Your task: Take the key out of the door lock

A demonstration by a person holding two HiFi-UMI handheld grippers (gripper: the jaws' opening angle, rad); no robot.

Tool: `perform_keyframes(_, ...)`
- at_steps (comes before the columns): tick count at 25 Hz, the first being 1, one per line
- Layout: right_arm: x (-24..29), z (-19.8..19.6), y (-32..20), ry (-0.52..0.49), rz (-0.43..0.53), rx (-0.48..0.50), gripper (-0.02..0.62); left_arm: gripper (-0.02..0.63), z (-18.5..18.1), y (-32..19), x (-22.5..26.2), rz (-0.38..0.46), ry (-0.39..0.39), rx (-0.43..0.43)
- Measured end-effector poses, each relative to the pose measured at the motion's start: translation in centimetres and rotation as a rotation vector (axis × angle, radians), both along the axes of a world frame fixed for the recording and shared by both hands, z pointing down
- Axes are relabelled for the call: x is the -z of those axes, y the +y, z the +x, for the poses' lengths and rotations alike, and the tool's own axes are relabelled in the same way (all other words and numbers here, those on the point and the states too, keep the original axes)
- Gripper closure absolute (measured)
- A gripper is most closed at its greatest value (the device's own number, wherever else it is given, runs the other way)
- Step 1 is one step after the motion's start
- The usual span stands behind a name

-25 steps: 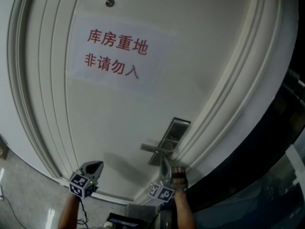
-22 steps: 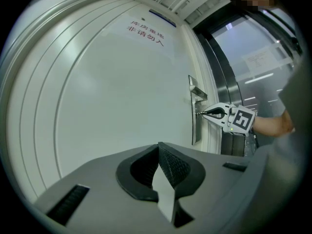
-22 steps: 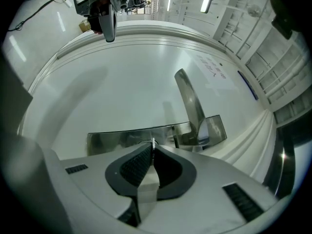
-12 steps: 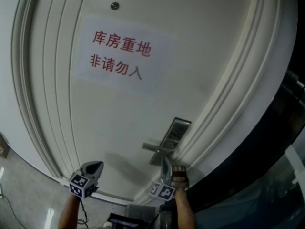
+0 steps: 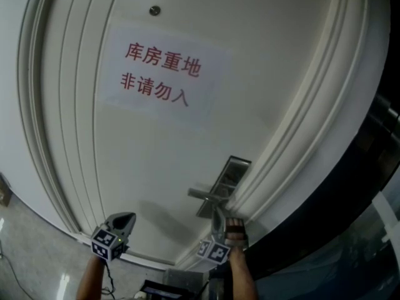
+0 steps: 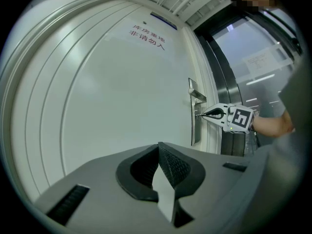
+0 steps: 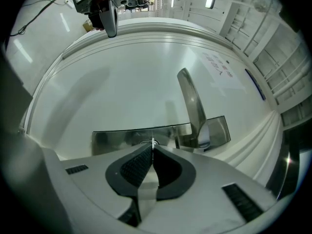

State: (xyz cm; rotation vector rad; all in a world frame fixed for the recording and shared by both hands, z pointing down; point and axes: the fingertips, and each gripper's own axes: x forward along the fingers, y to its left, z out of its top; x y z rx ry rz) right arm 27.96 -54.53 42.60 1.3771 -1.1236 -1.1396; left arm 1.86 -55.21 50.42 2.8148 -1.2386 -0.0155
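White door (image 5: 156,142) fills the background, its lock plate (image 7: 126,139) at the right edge. On the right gripper (image 7: 152,149) the fingers pinch the thin key (image 7: 152,142) standing out of that plate, while on the left gripper (image 6: 159,147) they are pressed together, empty. Light, stiff and slick, the key likely needs a firm hold on its flat head.

Door (image 5: 187,136): one. Paper sign (image 5: 164,74) on it: one, with two rows of red characters. Small round fitting (image 5: 154,10) above the sign: one. Lever handle (image 5: 206,196): one. Metal lock plate (image 5: 232,170): one. Key (image 7: 153,143): one. Grippers: two, left gripper (image 6: 159,145) and right gripper (image 7: 152,147), one marker cube each. Forearms at the near edge: two, left forearm (image 5: 90,280) and right forearm (image 5: 240,277).
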Motion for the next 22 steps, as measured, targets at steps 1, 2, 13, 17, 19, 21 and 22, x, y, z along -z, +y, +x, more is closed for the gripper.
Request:
perform_keyframes(1, 0.05, -0.02, 0.01, 0.001, 0.000, 0.000, 0.574, 0.597, -0.01, 0.00, -0.02, 0.000, 0.001, 0.000)
perform_keyframes(2, 0.11, -0.04, 0.00, 0.003, 0.001, 0.000, 0.574, 0.598, 0.00, -0.01, -0.02, 0.001, 0.002, -0.001)
perform_keyframes(13, -0.40, -0.22, -0.05, -0.005, -0.042, 0.007, 0.575, 0.598, 0.03, 0.14, 0.09, 0.004, 0.009, -0.002)
perform_keyframes(17, -0.29, -0.07, 0.60, 0.001, -0.033, 0.004, 0.575, 0.597, -0.04, 0.16, 0.01, 0.003, 0.009, -0.002)
perform_keyframes(19, -0.35, -0.11, 0.66, -0.002, -0.032, 0.008, 0.575, 0.598, 0.01, 0.15, 0.14, 0.004, 0.009, -0.003)
perform_keyframes(21, -0.57, -0.10, 0.64, 0.000, -0.047, 0.002, 0.575, 0.597, 0.16, 0.31, 0.39, 0.009, 0.014, -0.005)
perform_keyframes(22, -0.53, -0.12, 0.75, 0.001, -0.048, 0.000, 0.575, 0.597, 0.25, 0.44, 0.45, 0.011, 0.015, -0.006)
